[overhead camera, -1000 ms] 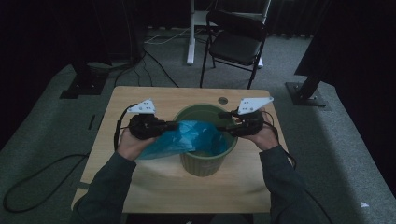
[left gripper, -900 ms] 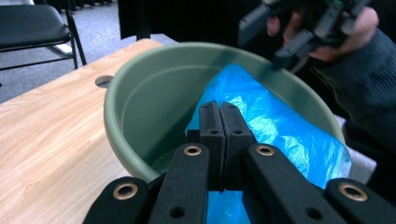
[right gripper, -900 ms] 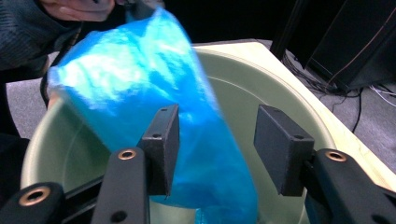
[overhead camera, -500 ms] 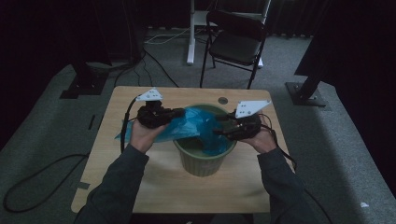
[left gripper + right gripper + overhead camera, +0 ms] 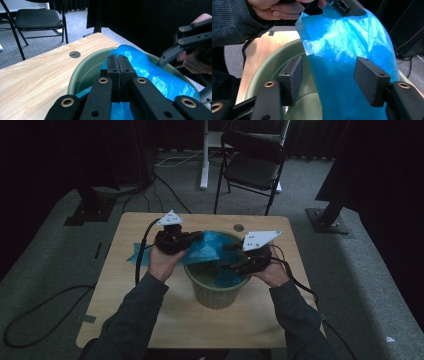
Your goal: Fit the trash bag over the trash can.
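My left gripper with jaws clamped tight on the blue plastic bag, bag draped over the green bin rim, my right gripper with jaws just opened wide, bag hanging loose between them, bin beneath on the worktop

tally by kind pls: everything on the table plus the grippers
Blue plastic bag: 1
Green bin: 1
Grippers: 2, the left gripper shut on the bag, the right gripper open with its jaws either side of the bag, having just been opening
Total: 4
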Demonstrator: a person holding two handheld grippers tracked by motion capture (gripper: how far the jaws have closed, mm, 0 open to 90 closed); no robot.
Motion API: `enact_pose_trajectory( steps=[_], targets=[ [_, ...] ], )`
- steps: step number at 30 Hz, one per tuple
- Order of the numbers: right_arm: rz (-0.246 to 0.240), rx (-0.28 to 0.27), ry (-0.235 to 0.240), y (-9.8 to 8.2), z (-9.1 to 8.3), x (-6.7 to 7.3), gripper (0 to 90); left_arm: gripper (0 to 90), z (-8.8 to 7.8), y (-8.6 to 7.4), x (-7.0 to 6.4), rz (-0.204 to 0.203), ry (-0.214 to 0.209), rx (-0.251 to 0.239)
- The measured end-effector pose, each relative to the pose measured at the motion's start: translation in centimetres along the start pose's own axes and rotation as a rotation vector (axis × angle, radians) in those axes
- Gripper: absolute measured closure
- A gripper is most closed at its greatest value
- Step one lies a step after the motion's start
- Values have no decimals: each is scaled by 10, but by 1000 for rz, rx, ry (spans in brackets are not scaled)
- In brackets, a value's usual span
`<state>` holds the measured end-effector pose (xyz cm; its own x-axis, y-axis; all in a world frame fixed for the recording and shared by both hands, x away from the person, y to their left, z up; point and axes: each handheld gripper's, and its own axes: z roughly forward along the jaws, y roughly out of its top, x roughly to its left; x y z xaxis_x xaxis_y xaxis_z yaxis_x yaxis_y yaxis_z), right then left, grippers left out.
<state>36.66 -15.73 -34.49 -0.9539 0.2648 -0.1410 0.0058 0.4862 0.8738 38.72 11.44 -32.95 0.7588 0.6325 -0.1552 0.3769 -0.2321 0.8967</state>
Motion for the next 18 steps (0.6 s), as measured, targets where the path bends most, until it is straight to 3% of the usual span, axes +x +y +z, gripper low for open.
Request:
enact_pose_trajectory(
  steps=[4, 8, 13, 18],
  targets=[
    [-19, 3, -41, 3, 0, 3, 638, 889, 2, 0, -3, 20, -3, 20],
    [1, -5, -75, 4, -6, -1, 847, 863, 1, -1, -3, 31, -21, 34],
    [32, -13, -112, 1, -15, -8, 886, 784, -11, -1, -2, 57, -23, 36],
    [49, -25, -118, -4, -23, -15, 886, 760, -31, -2, 6, 64, 13, 18]
  ],
)
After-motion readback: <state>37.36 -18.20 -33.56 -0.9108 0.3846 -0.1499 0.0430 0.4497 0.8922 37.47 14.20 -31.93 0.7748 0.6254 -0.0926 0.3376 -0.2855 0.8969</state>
